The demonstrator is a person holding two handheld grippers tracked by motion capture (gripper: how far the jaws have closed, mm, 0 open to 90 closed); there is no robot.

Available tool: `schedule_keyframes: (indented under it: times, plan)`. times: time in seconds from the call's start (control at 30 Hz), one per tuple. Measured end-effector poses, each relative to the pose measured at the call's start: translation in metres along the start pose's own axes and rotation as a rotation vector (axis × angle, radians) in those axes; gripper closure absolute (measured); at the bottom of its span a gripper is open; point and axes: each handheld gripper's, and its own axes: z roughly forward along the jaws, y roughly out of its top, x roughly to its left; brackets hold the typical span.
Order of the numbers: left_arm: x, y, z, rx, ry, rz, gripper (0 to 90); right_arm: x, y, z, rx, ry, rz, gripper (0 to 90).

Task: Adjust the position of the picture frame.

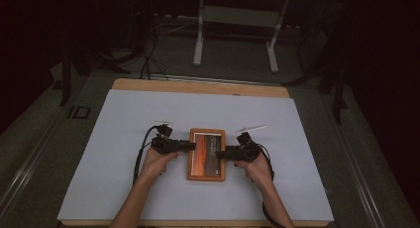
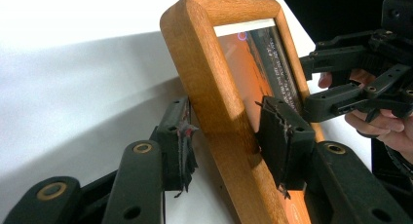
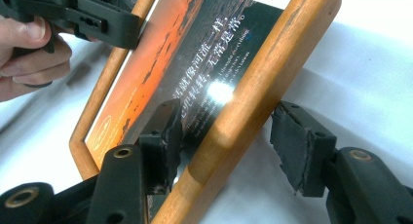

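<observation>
Wooden picture frame (image 1: 206,154) lies near the middle of the white table mat (image 1: 124,163), long sides running away from the person, w/ a gripper on each long side. Left gripper (image 1: 192,145) straddles the frame's left rail; in the left gripper view the frame (image 2: 214,87) sits between the two pads: one pad (image 2: 280,136) rests on the glass side, the other (image 2: 181,151) stands a bit off the outer wood edge, so jaws look loosened, not clamped, rail merely between them. Right gripper (image 1: 221,152) does the same on the opposite rail: in the right gripper view one pad (image 3: 168,136) is against the glass, the outer pad (image 3: 297,146) clearly apart from the wood (image 3: 253,92), so also slack around the rail, no real hold. Frame seems tilted up a little off the mat in both gripper views, but hard to be sure given cam angle; could just be perspective. Judging from this, the step is getting a two-sided hold on the frame to lift or stand it. To do it well: close both sets of jaws evenly & about together so the frame doesn't skid sideways, keep inner pads on wood rather than pressing glass if poss, seat the rail deep between the pads, squeeze gently, then raise both hands level so it doesn't twist or slip
</observation>
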Motion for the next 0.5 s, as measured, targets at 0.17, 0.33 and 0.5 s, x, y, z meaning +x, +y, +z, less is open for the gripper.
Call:
schedule_keyframes:
  times: [0.17,0.33,0.5]
  plan:
    - [-0.003,0.0,-0.001,-0.006,0.025,0.016,54.9,-0.002,-0.002,-0.001,0.004,0.019,0.007,47.3]
    - [-0.008,-0.002,-0.007,-0.02,0.063,0.038,46.1,-0.003,-0.004,-0.01,-0.02,-0.002,-0.007,47.8]
    - [-0.014,-0.007,-0.017,-0.041,0.105,0.071,44.4,-0.004,-0.005,-0.019,-0.033,-0.02,-0.022,46.7]
